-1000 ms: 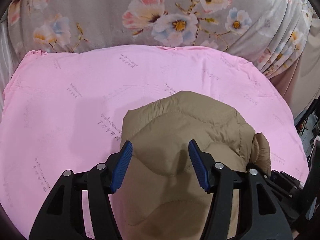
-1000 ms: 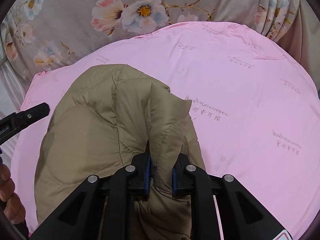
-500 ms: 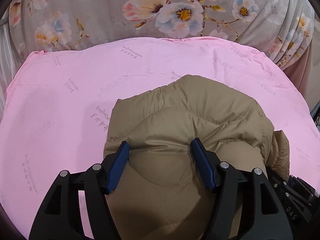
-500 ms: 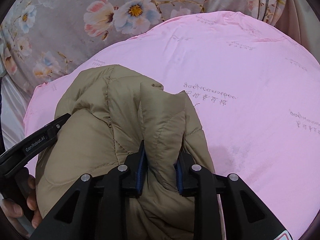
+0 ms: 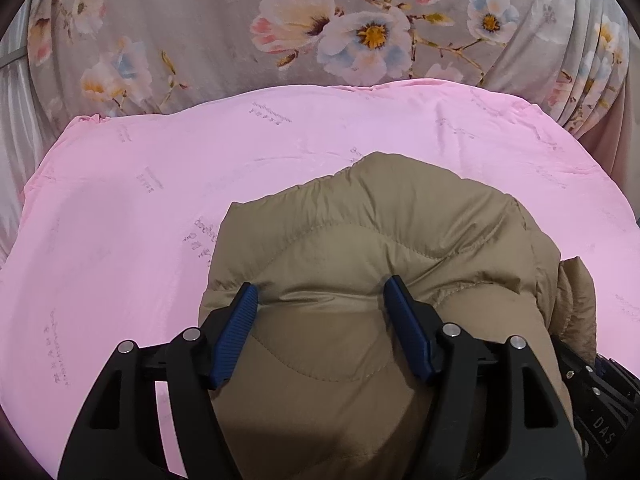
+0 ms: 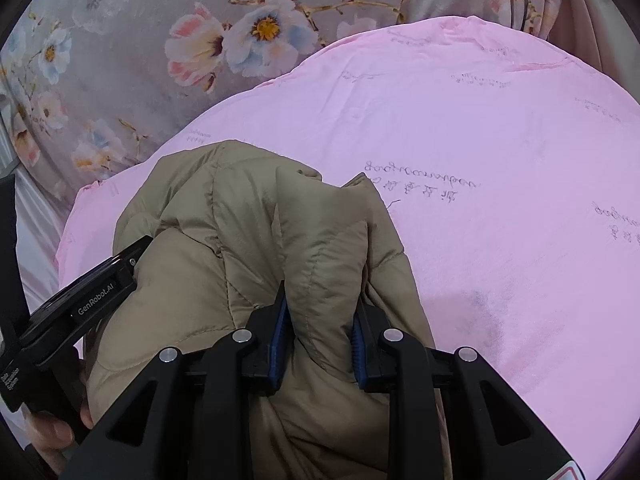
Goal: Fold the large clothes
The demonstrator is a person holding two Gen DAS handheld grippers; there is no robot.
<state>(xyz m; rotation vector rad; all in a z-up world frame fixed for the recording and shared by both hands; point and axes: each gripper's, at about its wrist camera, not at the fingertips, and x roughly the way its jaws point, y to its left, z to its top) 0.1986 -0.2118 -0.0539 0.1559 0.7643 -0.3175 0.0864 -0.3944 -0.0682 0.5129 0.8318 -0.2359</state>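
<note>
One tan quilted puffer jacket point(image 5: 360, 248), bunched in a mound, is laid on a pink printed bedsheet point(image 5: 120, 208). Left gripper point(image 5: 322, 292): jaws spread wide, blue pads point(image 5: 236, 332) pressed onto the padding at either side. Right gripper point(image 6: 320, 312): clenched on an upright fold of the jacket. Grey floral fabric point(image 5: 224, 28) is draped behind.

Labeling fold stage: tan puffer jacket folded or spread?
Folded: puffer jacket bunched in layers on pink sheet, right gripper pinching a fold.
</note>
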